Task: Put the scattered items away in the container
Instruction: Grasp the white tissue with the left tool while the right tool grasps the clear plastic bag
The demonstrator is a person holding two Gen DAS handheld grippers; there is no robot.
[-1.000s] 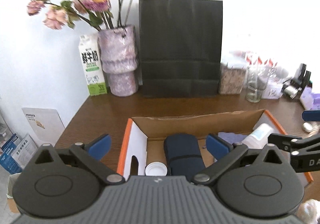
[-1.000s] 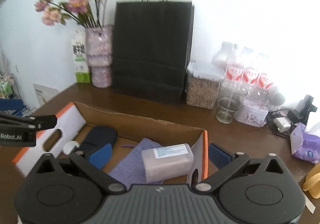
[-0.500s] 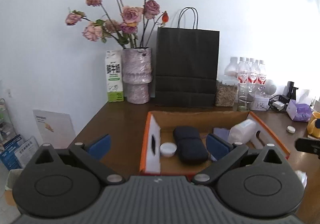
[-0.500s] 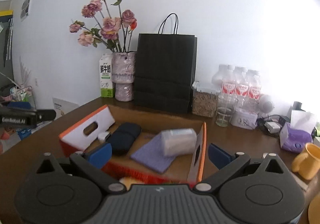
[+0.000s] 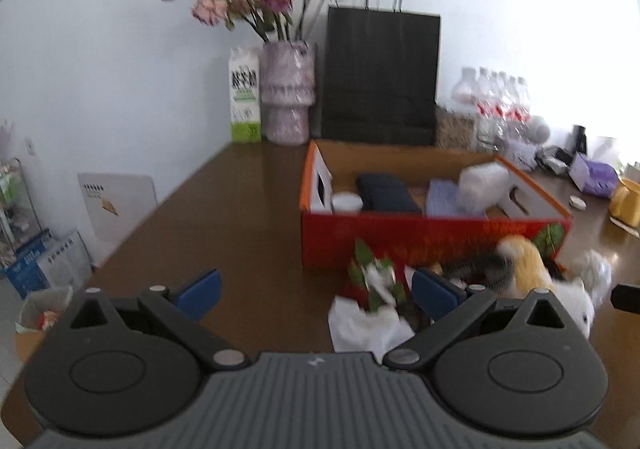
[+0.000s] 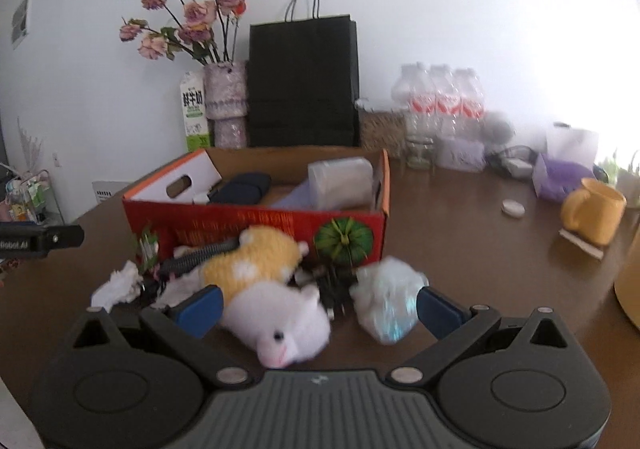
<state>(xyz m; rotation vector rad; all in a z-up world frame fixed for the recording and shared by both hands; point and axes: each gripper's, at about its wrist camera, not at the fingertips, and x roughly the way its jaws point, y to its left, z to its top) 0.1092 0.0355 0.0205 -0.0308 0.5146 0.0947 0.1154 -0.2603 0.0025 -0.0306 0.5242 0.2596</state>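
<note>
Left hand-held gripper (image 5: 316, 291): jaws spread wide, nothing between them, above bare desk (image 5: 240, 217) left of the box.
Box (image 6: 256, 223): red and orange cardboard, open-topped, in the middle of the desk; holds a white cup (image 5: 347, 203), a dark pouch (image 5: 386, 193), a purple cloth (image 5: 442, 195) and a pale bottle (image 6: 340, 179) lying on its side.
Scattered items: in a heap on the desk against the box's near wall, outside it.
Crumpled tissue (image 6: 116, 285): leftmost of the heap.
Black coiled cable (image 6: 196, 257): beside the tissue, touching the yellow plush.
Yellow plush (image 6: 256, 261): behind the white plush (image 6: 280, 323), the two touching.
Crumpled plastic wrap (image 6: 386, 297): right of the plushes.
Right hand-held gripper (image 6: 318, 309): jaws wide apart, gripping nothing; white plush and wrap lie between the fingers.
</note>
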